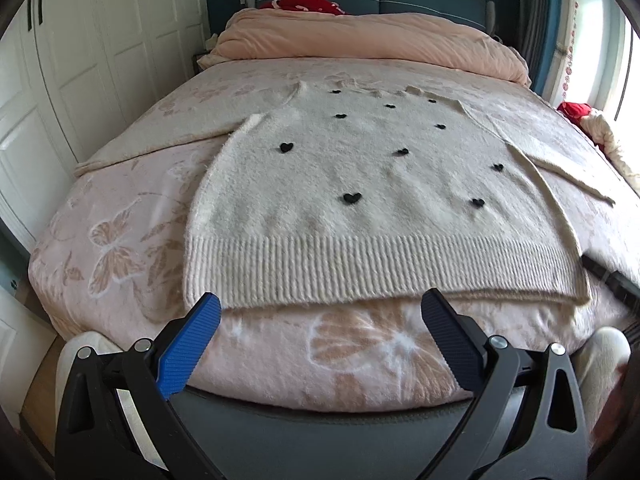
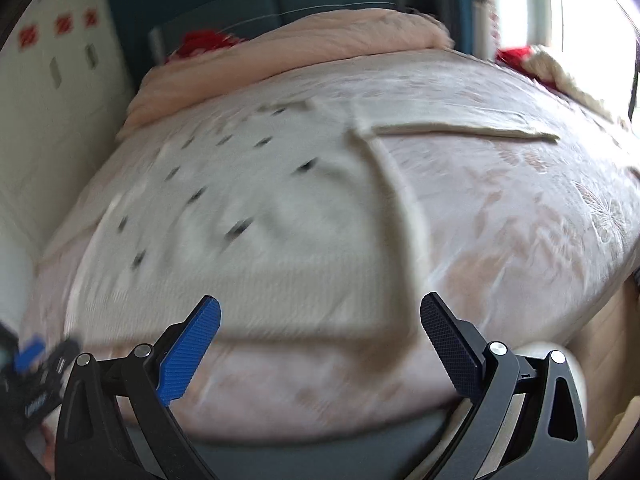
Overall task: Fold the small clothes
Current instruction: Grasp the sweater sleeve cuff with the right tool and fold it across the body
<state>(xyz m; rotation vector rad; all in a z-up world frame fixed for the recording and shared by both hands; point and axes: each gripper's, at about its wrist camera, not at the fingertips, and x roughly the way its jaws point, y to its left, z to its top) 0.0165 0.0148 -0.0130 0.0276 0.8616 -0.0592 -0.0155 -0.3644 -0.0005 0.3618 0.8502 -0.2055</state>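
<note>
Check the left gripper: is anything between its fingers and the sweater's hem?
Nothing visible. The left gripper is open just short of the sweater, and only bare bedspread lies between the fingers and the ribbed hem. The right gripper is open too, in a blurred view.

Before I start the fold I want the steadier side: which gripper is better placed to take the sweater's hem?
Left, probably. The left gripper is open and squarely before the sweater's ribbed hem. The right gripper is open too, but its view is motion-blurred.
</note>
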